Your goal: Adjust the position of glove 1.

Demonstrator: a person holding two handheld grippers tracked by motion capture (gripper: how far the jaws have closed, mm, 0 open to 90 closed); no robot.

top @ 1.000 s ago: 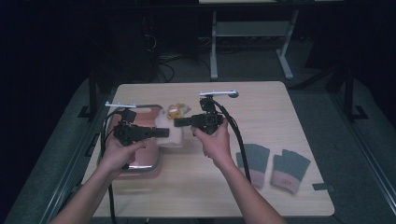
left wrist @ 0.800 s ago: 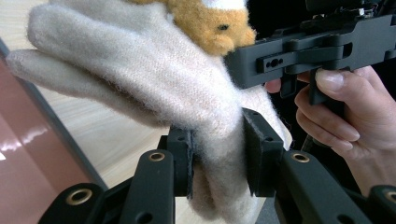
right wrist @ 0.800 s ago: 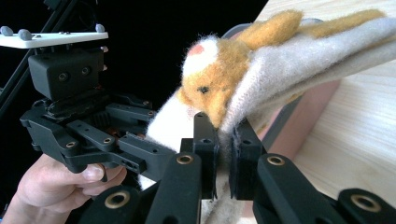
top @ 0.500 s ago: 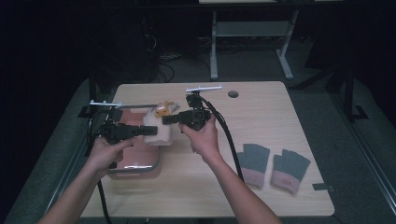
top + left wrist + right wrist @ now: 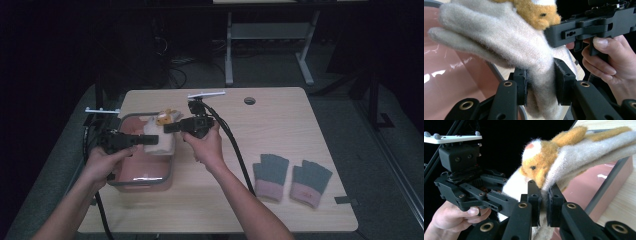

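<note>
left gripper (image 5: 145, 141): my jaws are clamped on the cuff end of the cream glove (image 5: 506, 47); the knit bunches thickly between the pads.
right gripper (image 5: 170, 128): clamped on the other edge of the same glove, just under the orange animal patch (image 5: 541, 157); the pinch there looks thin, only an edge of fabric.
glove position: held in the air between my two grippers, over the far end of the pink bin (image 5: 142, 187), which sits at the table's left side.
nearby: a pair of grey-and-pink gloves (image 5: 292, 177) lies flat on the table, well apart to the right.
step (judgement): carrying the glove over the bin, probably to drop it in or spread it.
risk 1: the right pinch slips off if the hands pull apart, since the fabric is fuzzy and the bite is shallow.
risk 2: if one side releases first, the glove swings on the other grip and may drape over the bin rim instead of landing inside.
risk 3: cables (image 5: 235, 150) trail across the table and a snag could jerk a hand.
risk 4: the grippers are close together, so the jaws could knock each other.
</note>
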